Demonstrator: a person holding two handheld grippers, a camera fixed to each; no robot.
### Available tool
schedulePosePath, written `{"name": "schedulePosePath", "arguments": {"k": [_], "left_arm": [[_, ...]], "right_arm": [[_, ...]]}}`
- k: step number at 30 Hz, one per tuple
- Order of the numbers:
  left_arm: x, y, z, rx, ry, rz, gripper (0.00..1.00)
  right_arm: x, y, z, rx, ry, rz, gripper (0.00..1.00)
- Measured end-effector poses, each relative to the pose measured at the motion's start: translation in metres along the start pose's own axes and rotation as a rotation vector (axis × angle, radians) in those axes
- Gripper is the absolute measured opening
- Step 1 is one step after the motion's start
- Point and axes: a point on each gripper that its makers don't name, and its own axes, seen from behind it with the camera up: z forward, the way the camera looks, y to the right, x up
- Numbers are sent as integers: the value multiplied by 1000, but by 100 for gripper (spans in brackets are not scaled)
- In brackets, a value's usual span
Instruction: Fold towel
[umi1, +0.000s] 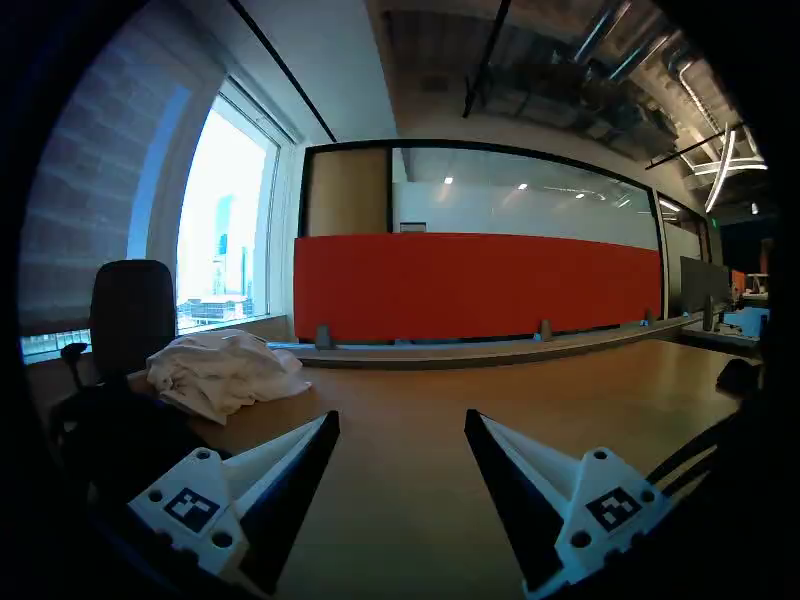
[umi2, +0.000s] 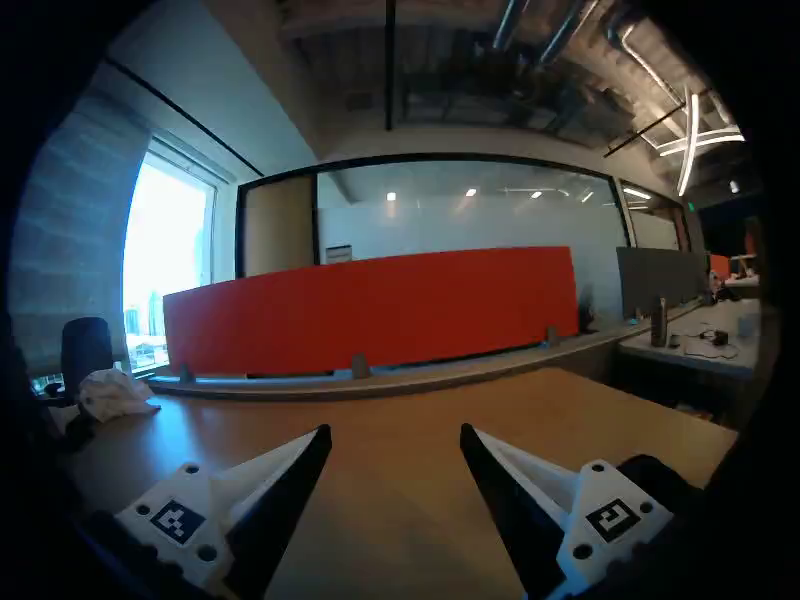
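- We saw one towel (umi1: 225, 372), white and crumpled into a heap at the far left corner of the wooden table (umi1: 450, 420).
- In the left gripper view the heap lay wider than it was tall, its long axis running roughly left to right. We could not tell which way it pointed, as no edge or corner stood out.
- In the right gripper view the same towel (umi2: 113, 392) sat small at the far left, well apart from the fingers.
- We held two grippers. The left gripper (umi1: 401, 413) had its fingers spread over bare tabletop, gripping nothing.
- The right gripper (umi2: 395, 428) was likewise spread and gripped nothing.
- One dark chair (umi1: 130, 315) stood behind the towel, and one red panel (umi1: 480, 285) ran along the table's far edge.
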Motion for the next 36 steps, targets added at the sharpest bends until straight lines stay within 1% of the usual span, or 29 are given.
{"name": "schedulePosePath", "arguments": {"k": [6,20,36], "left_arm": [[0,0,0,0,0,0,93],[0,1,-1,0,0,0,93],[0,0,-1,0,0,0,93]], "right_arm": [[-7,-2,0,11,-3,12,100],[-18,0,-5,7,6,-3,100],[-22,-4,-4,1,-1,-61,100]]}}
